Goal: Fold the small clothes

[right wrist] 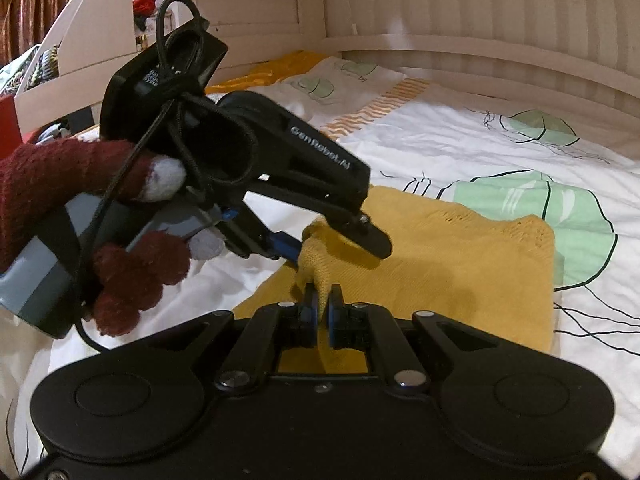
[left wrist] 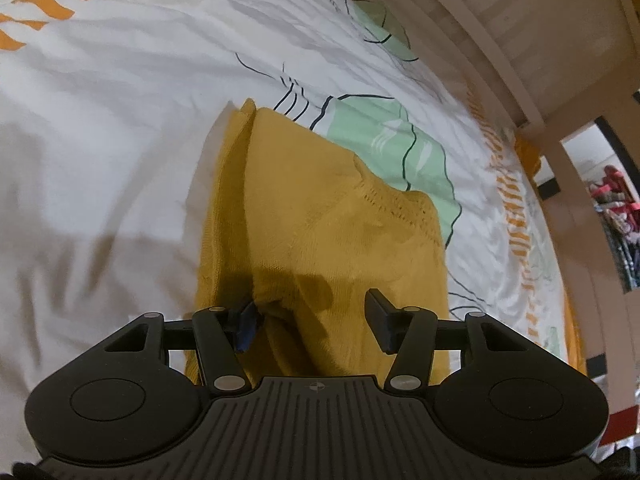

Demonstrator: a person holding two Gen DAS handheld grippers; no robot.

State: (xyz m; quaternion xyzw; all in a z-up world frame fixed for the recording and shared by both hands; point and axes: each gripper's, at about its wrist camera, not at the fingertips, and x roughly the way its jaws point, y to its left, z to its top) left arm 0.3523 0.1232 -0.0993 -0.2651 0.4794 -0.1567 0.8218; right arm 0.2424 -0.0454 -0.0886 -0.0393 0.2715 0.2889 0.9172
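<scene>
The mustard knit garment (left wrist: 320,216) lies spread on the bed's white patterned cover (left wrist: 120,80), already doubled along its left side, where a folded edge is seen running away from the camera. In the left wrist view the left hand-held gripper (left wrist: 312,320) is held over the near hem with its jaws standing apart; a raised pucker of cloth sits against the inner face of the left finger, while the right finger stands clear above the fabric, so nothing is clamped there. For the step to be done well, both near corners are best taken at matching depth before any lift, and the left jaws should be closed only once a full thickness of the hem is between them, otherwise a single layer may be pulled and the fold skewed. In the right wrist view the gloved hand (right wrist: 60,208) carrying the left tool is seen at the left, its fingers set astride the bunched ridge. Just to the right of that, the right hand-held gripper (right wrist: 323,308) is closed tight on a pinch of the same near edge. The rest of the garment extends away and to the right, flat on the cover.
</scene>
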